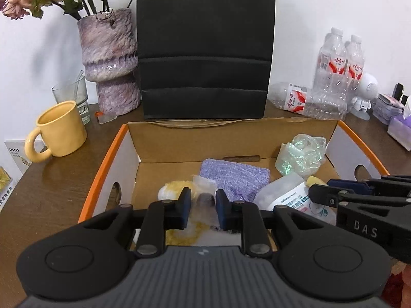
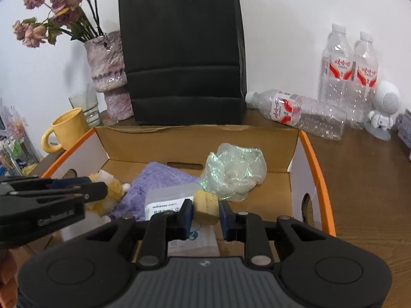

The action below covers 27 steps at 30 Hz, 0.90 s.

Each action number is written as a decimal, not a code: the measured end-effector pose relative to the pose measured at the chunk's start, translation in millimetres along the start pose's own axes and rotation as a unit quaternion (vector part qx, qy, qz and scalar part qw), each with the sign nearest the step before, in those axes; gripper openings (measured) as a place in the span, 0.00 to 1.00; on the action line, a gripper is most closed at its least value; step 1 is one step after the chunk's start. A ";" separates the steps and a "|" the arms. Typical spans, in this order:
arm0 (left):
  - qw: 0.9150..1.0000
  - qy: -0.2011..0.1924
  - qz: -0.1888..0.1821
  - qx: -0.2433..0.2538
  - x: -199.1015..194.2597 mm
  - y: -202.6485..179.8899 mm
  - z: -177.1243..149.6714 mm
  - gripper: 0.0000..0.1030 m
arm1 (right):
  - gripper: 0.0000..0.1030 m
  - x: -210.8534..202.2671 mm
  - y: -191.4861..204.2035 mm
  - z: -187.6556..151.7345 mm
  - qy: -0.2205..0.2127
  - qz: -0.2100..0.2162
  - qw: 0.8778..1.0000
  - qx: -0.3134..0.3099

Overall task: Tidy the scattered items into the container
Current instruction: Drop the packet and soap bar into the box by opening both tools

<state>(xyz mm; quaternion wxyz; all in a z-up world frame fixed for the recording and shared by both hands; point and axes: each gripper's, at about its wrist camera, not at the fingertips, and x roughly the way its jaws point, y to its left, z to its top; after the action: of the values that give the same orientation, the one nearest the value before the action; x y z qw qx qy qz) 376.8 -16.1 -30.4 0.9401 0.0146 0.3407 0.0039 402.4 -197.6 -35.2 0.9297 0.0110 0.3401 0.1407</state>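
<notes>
Over the open cardboard box (image 1: 164,151) with its orange rim, both grippers hang side by side, angled down into it. The right gripper (image 2: 205,209) has its jaws drawn in to a narrow gap and clamps a small pale-yellow sponge-like block (image 2: 205,206) between its blue pads; the block sits squarely in the grip, above a flat white packet (image 2: 167,205) printed with blue lettering that lies on the box floor. The left gripper (image 1: 203,209) is narrowed to about the same gap, and something soft, pale and filmy with a greyish patch (image 1: 204,201) sits between its pads, though it is too blurred to name and whether the pads truly press on it cannot be told for certain; just beyond its fingers lies a fluffy yellow-and-white plush toy (image 1: 172,188). In the right wrist view the left gripper's fingers cross in front of that toy. Already inside the box are a folded lilac knitted cloth (image 1: 236,174) in the middle and a crumpled iridescent plastic wrap (image 1: 300,156) toward the far right corner. Behind the box on the brown wooden table (image 1: 51,184) stand a black paper bag (image 1: 205,51), a mottled purple vase (image 1: 108,59) of dried roses, a yellow mug (image 1: 61,128), a clear glass (image 1: 74,95), and empty water bottles (image 1: 339,59), one lying on its side.
</notes>
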 end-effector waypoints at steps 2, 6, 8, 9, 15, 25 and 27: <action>1.000 0.000 0.000 0.000 0.8 -1.9 0.5 0.23 | 0.21 0.0 -0.4 -0.4 0.002 0.005 1.000 0.002; 1.000 0.001 0.000 0.003 0.1 -5.7 1.0 0.34 | 0.21 0.4 -0.8 0.5 0.004 0.009 1.000 0.002; 1.000 0.000 -0.004 0.001 -1.7 -7.2 1.7 0.42 | 0.23 -0.2 -1.7 1.2 0.008 0.018 1.000 0.008; 1.000 -0.001 -0.005 -0.001 -3.6 -7.3 2.0 0.51 | 0.24 -1.3 -2.1 1.8 0.010 0.022 1.000 0.010; 0.999 -0.029 0.017 0.001 -22.7 -4.2 4.5 0.79 | 0.50 -20.0 -3.8 8.3 -0.015 0.039 0.999 0.009; 0.998 -0.062 0.025 -0.014 -65.1 15.4 -6.9 1.00 | 0.88 -60.1 3.4 8.7 -0.056 0.042 0.997 -0.015; 0.997 -0.069 0.024 -0.014 -75.9 15.7 -10.4 1.00 | 0.94 -71.2 6.4 5.1 -0.059 0.043 0.997 -0.019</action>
<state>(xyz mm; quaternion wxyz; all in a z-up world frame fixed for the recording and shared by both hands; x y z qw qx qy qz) 311.8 -1.5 10.7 0.9611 0.0099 0.2743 0.0299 352.1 -210.3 14.3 0.9414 0.0164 0.2810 0.1858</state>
